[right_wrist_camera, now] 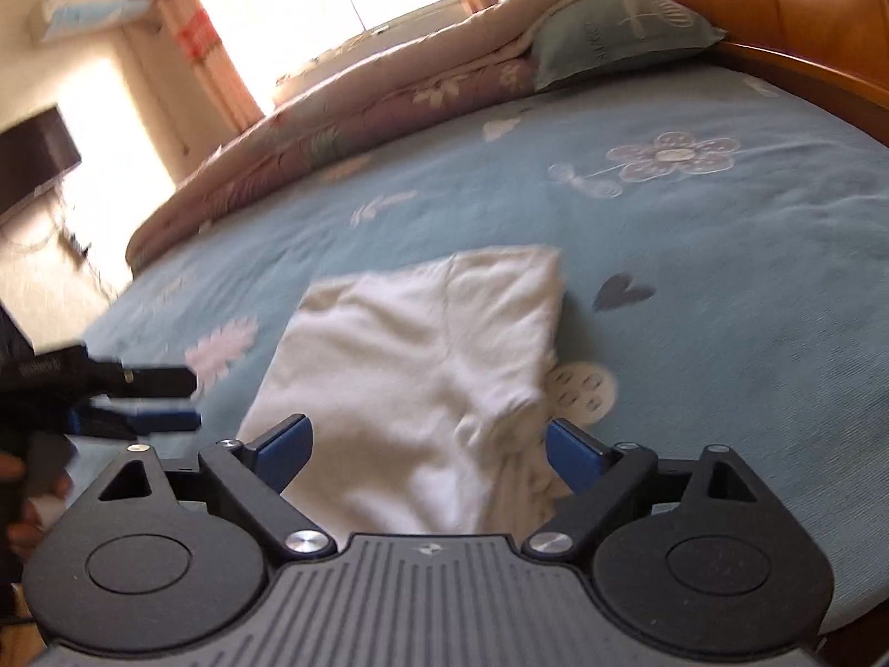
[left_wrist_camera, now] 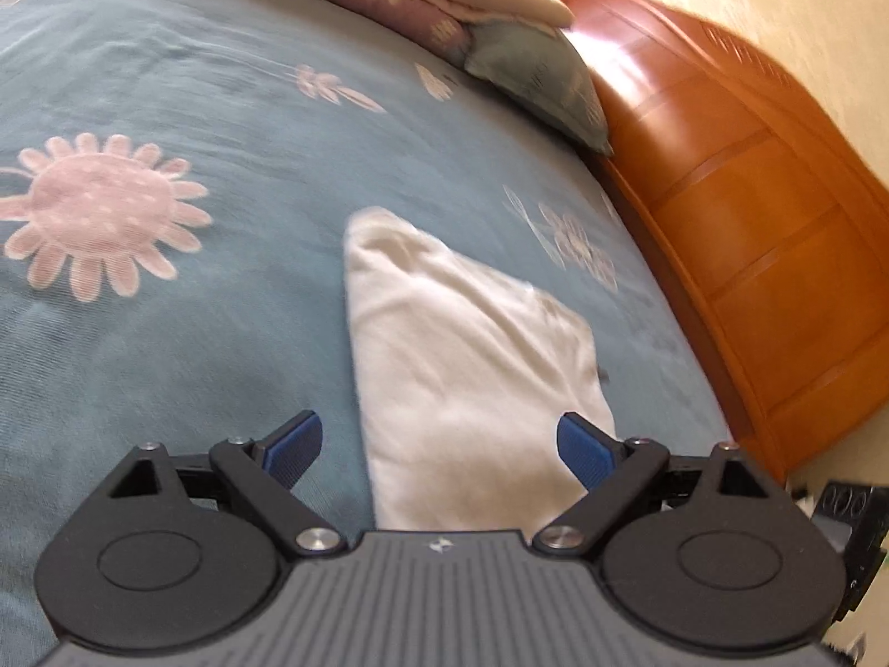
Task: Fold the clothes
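— White cotton, I think: the garment (right_wrist_camera: 422, 367) lies on the blue flowered bedspread (right_wrist_camera: 722, 255), near the bed's near edge, already doubled into a compact, roughly four-sided packet. Do you agree?

— Yes. In the right wrist view a seam runs up its middle, and its right side is bunched and wrinkled. In the left wrist view the same garment (left_wrist_camera: 467, 367) looks like a flat wedge with a rounded far end.

— So how far is the folding?

— At least one fold is there, I judge. Whether another fold is wanted, or only smoothing of the wrinkled side, the pictures do not decide.

— And the tongs?

— The left gripper (left_wrist_camera: 439, 444) has its blue pads wide apart, above the near end of the garment, holding nothing. The right gripper (right_wrist_camera: 428, 444) is also spread wide, over the garment's near edge, and empty. Whether the pads touch the cloth I cannot tell.

— What is around it?

— A folded quilt (right_wrist_camera: 355, 100) and a greenish pillow (right_wrist_camera: 617, 28) at the far side, against the orange wooden headboard (left_wrist_camera: 750, 211). Both views are a little blurred.
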Motion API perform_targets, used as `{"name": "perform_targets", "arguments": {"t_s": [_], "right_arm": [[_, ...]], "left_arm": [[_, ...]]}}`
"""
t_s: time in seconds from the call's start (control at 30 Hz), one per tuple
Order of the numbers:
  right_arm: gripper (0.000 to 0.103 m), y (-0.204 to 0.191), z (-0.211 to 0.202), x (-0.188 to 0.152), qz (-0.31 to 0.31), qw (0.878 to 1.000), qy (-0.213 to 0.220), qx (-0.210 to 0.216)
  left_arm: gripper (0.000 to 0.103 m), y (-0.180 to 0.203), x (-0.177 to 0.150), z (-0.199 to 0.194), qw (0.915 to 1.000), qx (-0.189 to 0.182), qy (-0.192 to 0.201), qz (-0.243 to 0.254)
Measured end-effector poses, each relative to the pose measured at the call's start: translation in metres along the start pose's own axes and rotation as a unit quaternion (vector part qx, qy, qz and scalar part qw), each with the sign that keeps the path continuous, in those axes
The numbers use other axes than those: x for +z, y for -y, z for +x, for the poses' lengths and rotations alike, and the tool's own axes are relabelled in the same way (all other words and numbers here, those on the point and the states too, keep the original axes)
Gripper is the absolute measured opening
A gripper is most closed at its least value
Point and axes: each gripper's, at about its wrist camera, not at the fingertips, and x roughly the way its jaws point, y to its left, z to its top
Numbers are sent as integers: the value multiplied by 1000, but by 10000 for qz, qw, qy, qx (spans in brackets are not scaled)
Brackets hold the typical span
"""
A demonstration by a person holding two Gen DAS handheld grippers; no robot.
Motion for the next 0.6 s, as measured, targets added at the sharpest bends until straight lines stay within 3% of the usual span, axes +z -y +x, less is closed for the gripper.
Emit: {"name": "perform_targets", "arguments": {"t_s": [0.17,0.4,0.6], "right_arm": [[103,40,20,15,962,9943,-223,409],[103,85,52,16,2317,9638,-607,1169],[103,77,68,26,2211,9626,-951,1246]], "left_arm": [[92,-27,4,13,9983,-193,-120,-544],[92,-52,6,36,9890,-728,-379,-1227],[92,-51,17,59,9845,-1000,-598,-1309]]}}
